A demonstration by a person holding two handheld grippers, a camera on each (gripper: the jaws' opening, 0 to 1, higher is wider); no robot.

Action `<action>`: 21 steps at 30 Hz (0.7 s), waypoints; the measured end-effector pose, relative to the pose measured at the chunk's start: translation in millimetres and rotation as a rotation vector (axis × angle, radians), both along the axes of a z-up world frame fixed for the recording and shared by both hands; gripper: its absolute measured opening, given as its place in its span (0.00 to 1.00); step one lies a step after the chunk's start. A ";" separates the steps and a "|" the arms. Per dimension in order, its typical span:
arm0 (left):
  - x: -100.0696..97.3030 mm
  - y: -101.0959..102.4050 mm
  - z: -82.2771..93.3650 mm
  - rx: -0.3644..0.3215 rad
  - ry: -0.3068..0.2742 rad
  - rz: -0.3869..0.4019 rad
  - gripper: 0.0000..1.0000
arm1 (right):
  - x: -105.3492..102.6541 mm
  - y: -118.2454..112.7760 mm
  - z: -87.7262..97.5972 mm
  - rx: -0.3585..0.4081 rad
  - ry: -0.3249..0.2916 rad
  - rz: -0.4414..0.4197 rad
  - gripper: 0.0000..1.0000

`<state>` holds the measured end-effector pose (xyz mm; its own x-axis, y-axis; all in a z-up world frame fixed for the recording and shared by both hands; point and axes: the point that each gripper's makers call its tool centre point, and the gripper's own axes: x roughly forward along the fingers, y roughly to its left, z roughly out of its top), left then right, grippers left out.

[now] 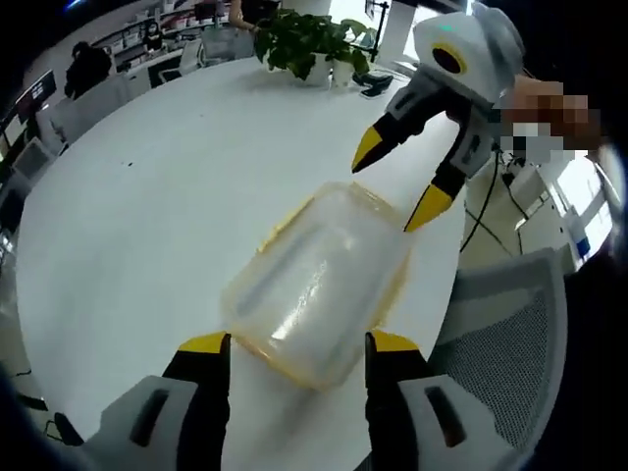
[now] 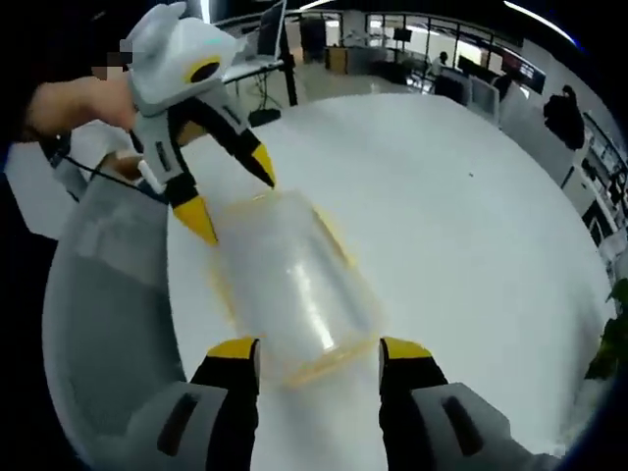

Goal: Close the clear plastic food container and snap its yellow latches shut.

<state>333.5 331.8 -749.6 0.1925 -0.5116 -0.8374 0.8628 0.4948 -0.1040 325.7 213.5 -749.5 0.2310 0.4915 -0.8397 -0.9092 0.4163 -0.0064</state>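
Looking along the left gripper [image 1: 297, 345], we see its two yellow-tipped jaws spread apart, one on either side of the near end of the clear plastic food container [image 1: 319, 280], which lies on the white table [image 1: 147, 226] close to the table's edge, next to the grey mesh chair [image 1: 510, 334]. We cannot tell whether those jaw tips touch the container's walls or merely flank them. The container looks closed, with its lid on, and a yellow band runs around its rim; the yellow latches themselves are too blurred for us to say how they stand. At the container's far end the right gripper [image 1: 404, 186] comes in from above, its jaws wide apart, one tip just above the far corner and the other beside the edge nearest the chair. From the right gripper view we meet the mirror of this: the right gripper [image 2: 319, 350] straddles one end of the container [image 2: 294, 289] with its jaws apart, and the left gripper [image 2: 234, 194] hangs open over the other end. A potted plant [image 1: 309, 44] stands at the table's far edge.
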 end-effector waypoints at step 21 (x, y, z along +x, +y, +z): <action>2.1 -20.2 14.2 0.007 -0.116 -0.282 0.66 | 2.7 17.9 7.5 0.037 -0.024 0.099 0.58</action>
